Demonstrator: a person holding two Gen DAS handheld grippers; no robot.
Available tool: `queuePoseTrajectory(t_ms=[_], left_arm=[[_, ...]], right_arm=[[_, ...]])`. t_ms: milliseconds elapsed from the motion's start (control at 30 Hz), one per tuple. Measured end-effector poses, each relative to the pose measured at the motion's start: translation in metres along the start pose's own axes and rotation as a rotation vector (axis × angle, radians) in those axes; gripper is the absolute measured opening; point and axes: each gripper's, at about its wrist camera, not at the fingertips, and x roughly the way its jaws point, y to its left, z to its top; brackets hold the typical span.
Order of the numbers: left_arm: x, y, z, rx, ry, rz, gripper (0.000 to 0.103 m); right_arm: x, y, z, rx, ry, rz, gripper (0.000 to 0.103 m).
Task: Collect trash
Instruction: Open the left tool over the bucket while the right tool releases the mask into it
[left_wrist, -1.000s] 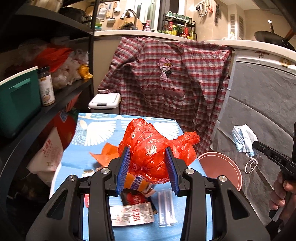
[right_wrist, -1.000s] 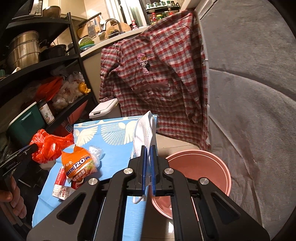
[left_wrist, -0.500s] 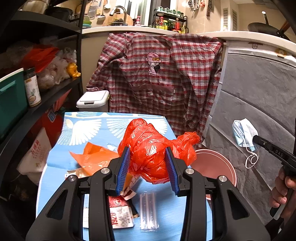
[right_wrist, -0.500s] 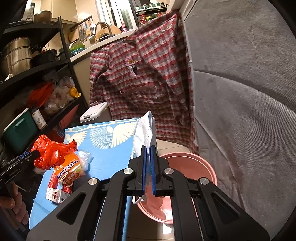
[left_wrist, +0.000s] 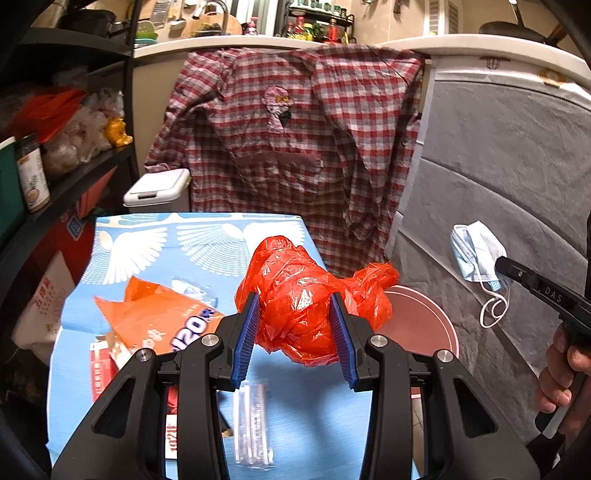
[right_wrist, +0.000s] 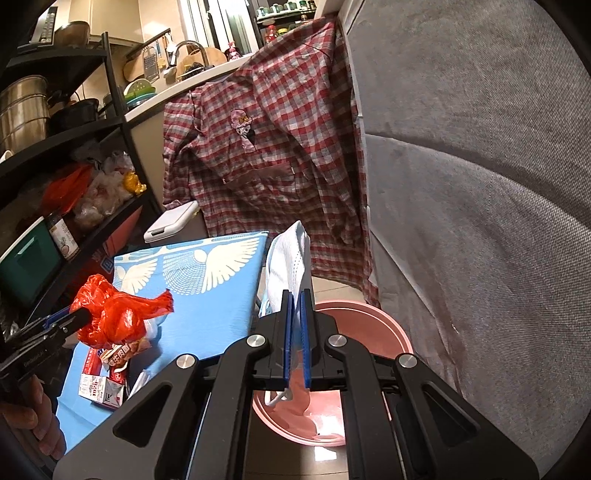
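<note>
My left gripper (left_wrist: 297, 332) is shut on a crumpled red plastic bag (left_wrist: 303, 295), held above the right edge of the blue table (left_wrist: 207, 240). The bag also shows in the right wrist view (right_wrist: 110, 314). My right gripper (right_wrist: 297, 332) is shut on a white and blue face mask (right_wrist: 290, 269), held above the pink basin (right_wrist: 369, 321) on the floor. The mask (left_wrist: 478, 254) and basin (left_wrist: 424, 321) show at the right in the left wrist view. An orange snack wrapper (left_wrist: 162, 317), a red and white carton (right_wrist: 99, 391) and a clear plastic piece (left_wrist: 253, 424) lie on the table.
A plaid shirt (left_wrist: 295, 140) hangs behind the table. A grey sofa (right_wrist: 480, 221) fills the right. A black shelf rack (right_wrist: 55, 166) with jars and bags stands left. A white lidded bin (left_wrist: 159, 188) sits behind the table.
My left gripper has carried the red bag to the right, toward the table's edge and the basin. My right gripper with the mask has moved closer over the basin.
</note>
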Motion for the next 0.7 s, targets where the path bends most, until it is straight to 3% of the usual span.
queuePoseTrajectory(t_ms=[700], left_arm=[[0.067,-0.062,-0.002,0.062,0.104,-0.119,0.038]], right_arm=[[0.019,-0.016,0.001,0.003,0.045,-0.056,0.005]])
